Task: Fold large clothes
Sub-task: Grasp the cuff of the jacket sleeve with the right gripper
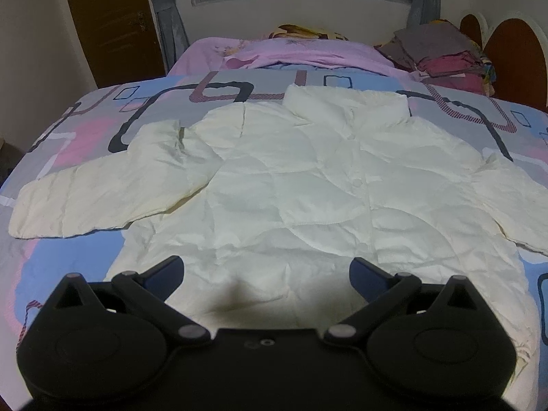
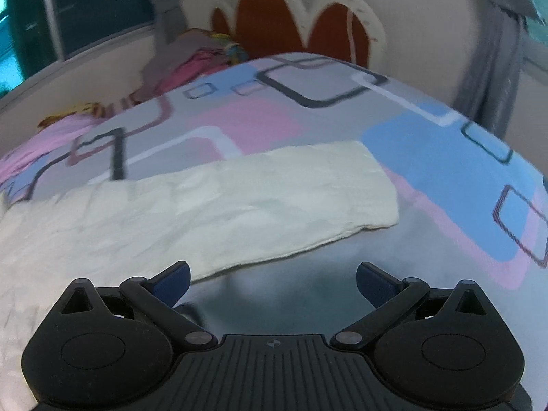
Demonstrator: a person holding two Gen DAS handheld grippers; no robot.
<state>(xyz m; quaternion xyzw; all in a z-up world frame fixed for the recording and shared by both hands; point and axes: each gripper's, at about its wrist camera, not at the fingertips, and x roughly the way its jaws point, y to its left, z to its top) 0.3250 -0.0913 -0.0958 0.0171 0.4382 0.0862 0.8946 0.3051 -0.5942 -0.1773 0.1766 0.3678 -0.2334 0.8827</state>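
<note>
Left gripper and right gripper, jaws apart and empty, above the bed's near edge. White jacket spread flat mid-bed, sleeves outstretched. Beyond: pink quilt; folded clothes stack at the headboard corner.

My right gripper sits at six o'clock with its jaws wide apart, nothing between them, over bare bedsheet. A cream jacket sleeve lies flat from nine o'clock out toward three, its cuff end ending near centre-right. My left blue pad overlaps the sleeve's near edge; whether it touches, I cannot tell. At twelve o'clock stands the headboard, with piled clothes at eleven.
</note>
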